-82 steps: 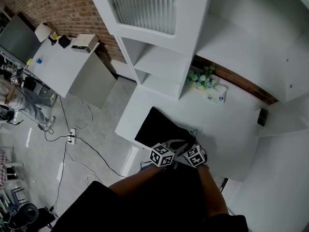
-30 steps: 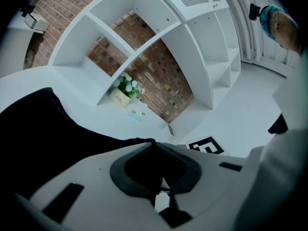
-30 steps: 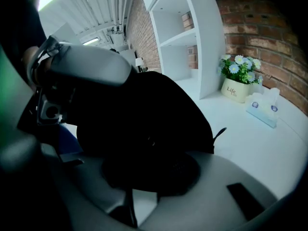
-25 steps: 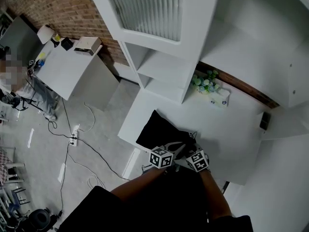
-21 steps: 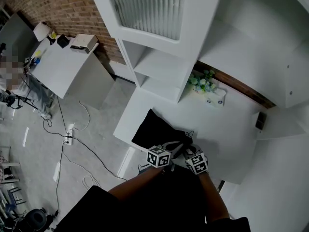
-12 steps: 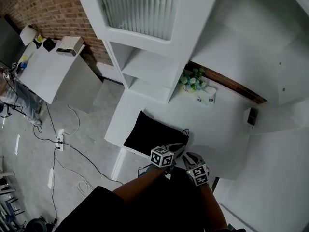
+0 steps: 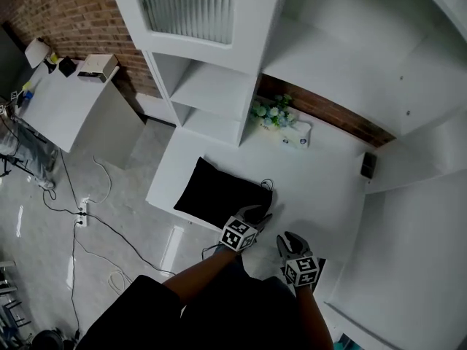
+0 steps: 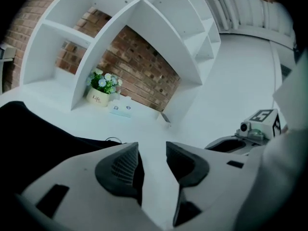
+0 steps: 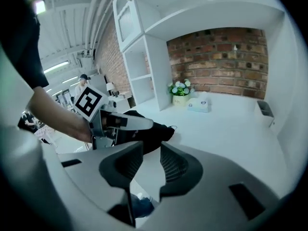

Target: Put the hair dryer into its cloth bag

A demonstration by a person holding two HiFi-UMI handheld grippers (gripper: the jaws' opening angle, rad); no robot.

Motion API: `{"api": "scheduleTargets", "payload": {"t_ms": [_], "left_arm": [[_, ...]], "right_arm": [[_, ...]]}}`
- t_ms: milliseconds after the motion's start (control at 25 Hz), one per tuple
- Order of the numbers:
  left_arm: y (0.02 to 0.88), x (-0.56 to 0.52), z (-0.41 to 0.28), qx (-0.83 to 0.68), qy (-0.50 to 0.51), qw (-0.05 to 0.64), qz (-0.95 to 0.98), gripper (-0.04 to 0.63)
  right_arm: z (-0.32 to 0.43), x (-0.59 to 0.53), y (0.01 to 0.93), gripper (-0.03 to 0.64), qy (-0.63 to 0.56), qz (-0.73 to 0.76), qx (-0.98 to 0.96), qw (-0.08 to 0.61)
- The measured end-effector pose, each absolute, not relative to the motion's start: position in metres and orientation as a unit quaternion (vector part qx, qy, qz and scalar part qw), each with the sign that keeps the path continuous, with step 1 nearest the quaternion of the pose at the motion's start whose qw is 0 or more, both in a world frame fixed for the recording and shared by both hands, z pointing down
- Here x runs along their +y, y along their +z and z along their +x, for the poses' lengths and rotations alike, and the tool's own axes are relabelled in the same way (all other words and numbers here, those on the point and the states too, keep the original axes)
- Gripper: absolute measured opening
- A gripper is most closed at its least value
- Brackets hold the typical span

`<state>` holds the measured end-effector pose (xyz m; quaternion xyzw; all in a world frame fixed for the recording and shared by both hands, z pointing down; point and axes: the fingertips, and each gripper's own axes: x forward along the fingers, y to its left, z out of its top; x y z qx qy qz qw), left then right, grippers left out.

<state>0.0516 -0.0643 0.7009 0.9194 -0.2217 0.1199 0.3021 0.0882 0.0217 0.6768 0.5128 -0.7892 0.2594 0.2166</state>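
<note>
Far left of the head view: a light side table with clutter too small for me to identify, and cables trailing over the floor below it. The black cloth bag lies on the white table near its left front corner. It looks lumpy in the right gripper view, but the hair dryer shows in no view, so I can't tell if it's inside. A thin loop pokes out at the bag's end nearest the grippers, cord or drawstring, can't tell which. The left gripper sits right at that end of the bag. Its jaws have just been opening and now stand wide apart, with only bare table between the pads and no hold on anything. Whether a tip touches the cloth is hidden from above by the gripper body. At the back of the table are a flower pot and a small white box just beside it, print unreadable. The right gripper is clear of the bag, by the table's front edge. Its jaws have also just opened a little, leaving a narrow gap with nothing in it; the bag seen past them is well behind. The person's forearms are cut off at the bottom edge. Far right, a small dark object by the wall, too small to make out
</note>
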Motion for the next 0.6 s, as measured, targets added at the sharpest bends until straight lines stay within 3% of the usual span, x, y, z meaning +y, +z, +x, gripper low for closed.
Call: {"api": "scheduleTargets", "payload": {"t_ms": [120, 400, 440, 600], "left_arm": [[0.686, -0.045, 0.050, -0.236, 0.115, 0.286, 0.921, 0.219], [0.616, 0.052, 0.060, -0.243, 0.091, 0.239, 0.936, 0.219], [0.606, 0.073, 0.062, -0.242, 0.094, 0.227, 0.939, 0.208], [0.553, 0.158, 0.077, -0.255, 0.059, 0.188, 0.947, 0.031]], "right_arm": [[0.093, 0.032, 0.658, 0.123, 0.248, 0.521, -0.794, 0.188], [0.119, 0.106, 0.589, 0.124, 0.212, 0.558, -0.797, 0.092], [0.127, 0.123, 0.579, 0.124, 0.212, 0.568, -0.792, 0.076], [0.154, 0.194, 0.545, 0.123, 0.200, 0.579, -0.789, 0.053]]}}
